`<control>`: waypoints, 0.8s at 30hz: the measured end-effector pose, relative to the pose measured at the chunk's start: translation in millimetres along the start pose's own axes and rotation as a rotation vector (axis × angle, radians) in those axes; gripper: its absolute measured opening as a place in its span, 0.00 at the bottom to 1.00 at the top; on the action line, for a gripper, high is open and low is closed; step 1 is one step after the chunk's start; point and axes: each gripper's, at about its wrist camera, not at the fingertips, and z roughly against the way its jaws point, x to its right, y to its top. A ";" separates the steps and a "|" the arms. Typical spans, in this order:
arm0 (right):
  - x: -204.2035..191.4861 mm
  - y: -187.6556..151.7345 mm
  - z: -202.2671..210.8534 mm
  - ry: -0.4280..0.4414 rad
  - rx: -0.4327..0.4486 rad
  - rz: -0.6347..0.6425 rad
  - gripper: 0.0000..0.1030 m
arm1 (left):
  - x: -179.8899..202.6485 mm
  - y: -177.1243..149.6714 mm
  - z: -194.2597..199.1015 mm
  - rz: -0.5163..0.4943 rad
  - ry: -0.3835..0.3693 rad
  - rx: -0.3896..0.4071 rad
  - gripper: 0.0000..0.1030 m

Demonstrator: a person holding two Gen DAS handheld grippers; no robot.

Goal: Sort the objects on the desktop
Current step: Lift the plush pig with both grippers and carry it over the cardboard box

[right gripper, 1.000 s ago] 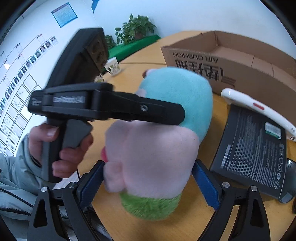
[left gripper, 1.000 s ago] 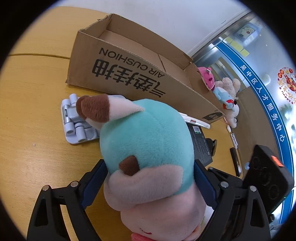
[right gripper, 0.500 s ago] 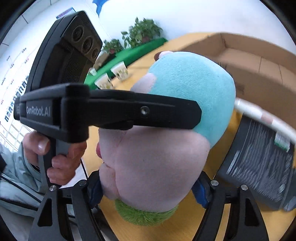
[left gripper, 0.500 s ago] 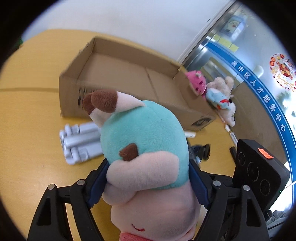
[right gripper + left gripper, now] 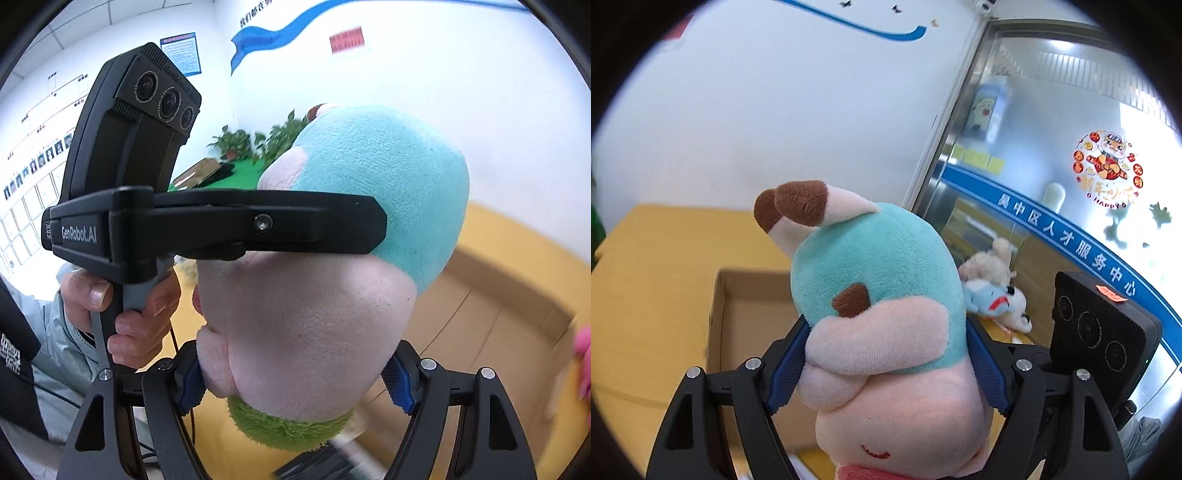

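Spreading across the lower part of both views, the yellow wooden tabletop (image 5: 653,266) carries the open brown cardboard box (image 5: 753,314), whose bare inside now lies below and just beyond the toy, whereas a second ago only its printed outer wall faced the left camera from table level; both cameras have tilted up so that white wall fills the upper field, which I read as the load having been lifted off the desk and swung toward the box mouth. Next in size, the plush toy with a teal hood, pink body and brown-tipped ears (image 5: 882,317) hangs in the air, clear of the table, squeezed from two directions at once; the left gripper (image 5: 884,363) has its blue pads pressed into the toy's sides at arm height, and the right gripper (image 5: 291,382) pinches the pink lower body just above the green fringe, each partly closed to the width of the soft body. Smaller still, the pile of pale stuffed animals (image 5: 995,291) lies against the glass wall beyond the box; the flat black packet (image 5: 321,461) shows blurred at the bottom edge. Judging from this, the carry is nearly done and release over the box is the remaining step.
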 end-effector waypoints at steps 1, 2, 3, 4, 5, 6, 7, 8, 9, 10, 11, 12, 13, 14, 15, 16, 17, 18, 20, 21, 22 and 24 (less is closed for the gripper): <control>4.2 10.1 3.8 -0.010 0.008 0.010 0.74 | 0.4 13.1 -3.3 -0.011 -0.001 0.016 0.78; 8.4 20.7 7.2 -0.019 0.014 0.018 0.74 | 0.2 25.8 -4.7 -0.025 0.001 0.035 0.78; 13.0 32.6 10.7 -0.028 0.020 0.030 0.74 | -0.3 38.8 -5.6 -0.042 0.003 0.055 0.78; 17.7 45.5 13.7 -0.038 0.025 0.051 0.74 | -1.5 52.6 -7.5 -0.057 0.007 0.074 0.78; 21.9 56.0 15.7 -0.042 0.030 0.066 0.74 | -3.5 62.3 -4.5 -0.063 0.009 0.089 0.78; 27.1 68.2 17.4 -0.040 0.036 0.077 0.74 | -6.9 72.5 -4.8 -0.064 0.012 0.096 0.78; 31.3 78.7 17.8 -0.041 0.039 0.085 0.74 | -12.0 83.9 -4.9 -0.064 0.013 0.102 0.78; 34.8 87.3 17.6 -0.042 0.043 0.089 0.74 | -16.1 90.1 -3.6 -0.062 0.013 0.109 0.78; 39.3 97.4 17.1 -0.042 0.051 0.094 0.74 | -20.4 98.3 -4.5 -0.062 0.014 0.113 0.78; 43.7 104.3 14.8 -0.041 0.056 0.096 0.74 | -26.2 107.3 -7.4 -0.065 0.018 0.113 0.78; 49.3 111.0 9.3 -0.040 0.059 0.097 0.74 | -31.0 111.2 -7.9 -0.067 0.022 0.114 0.78; 54.4 117.4 5.9 -0.034 0.062 0.092 0.74 | -36.3 117.6 -12.5 -0.066 0.027 0.111 0.78; 63.1 122.5 -2.9 -0.029 0.063 0.086 0.74 | -40.3 122.8 -17.5 -0.062 0.032 0.105 0.78; 63.9 124.4 -2.9 -0.024 0.063 0.078 0.74 | -46.2 126.9 -22.7 -0.055 0.036 0.098 0.78; 68.0 125.6 -6.6 -0.021 0.065 0.070 0.74 | -53.3 130.6 -27.9 -0.049 0.040 0.090 0.78; 72.0 127.8 -13.3 -0.017 0.066 0.060 0.74 | -60.8 133.9 -34.8 -0.043 0.046 0.080 0.78; 79.7 129.0 -18.1 -0.011 0.066 0.049 0.74 | -66.6 134.8 -40.1 -0.039 0.052 0.072 0.78; 92.9 129.2 -24.0 -0.003 0.065 0.033 0.74 | -75.3 136.4 -47.3 -0.032 0.061 0.061 0.78; 108.2 127.0 -40.4 0.004 0.059 0.001 0.74 | -93.7 137.1 -67.3 -0.007 0.075 0.026 0.78; 115.7 124.3 -49.5 0.012 0.050 -0.023 0.74 | -100.7 135.5 -78.3 0.006 0.081 0.005 0.78; 122.5 120.7 -58.4 0.020 0.037 -0.045 0.74 | -108.3 132.5 -88.4 0.018 0.087 -0.016 0.78; 136.2 108.0 -81.1 0.031 -0.003 -0.083 0.74 | -129.1 120.3 -112.3 0.051 0.099 -0.075 0.78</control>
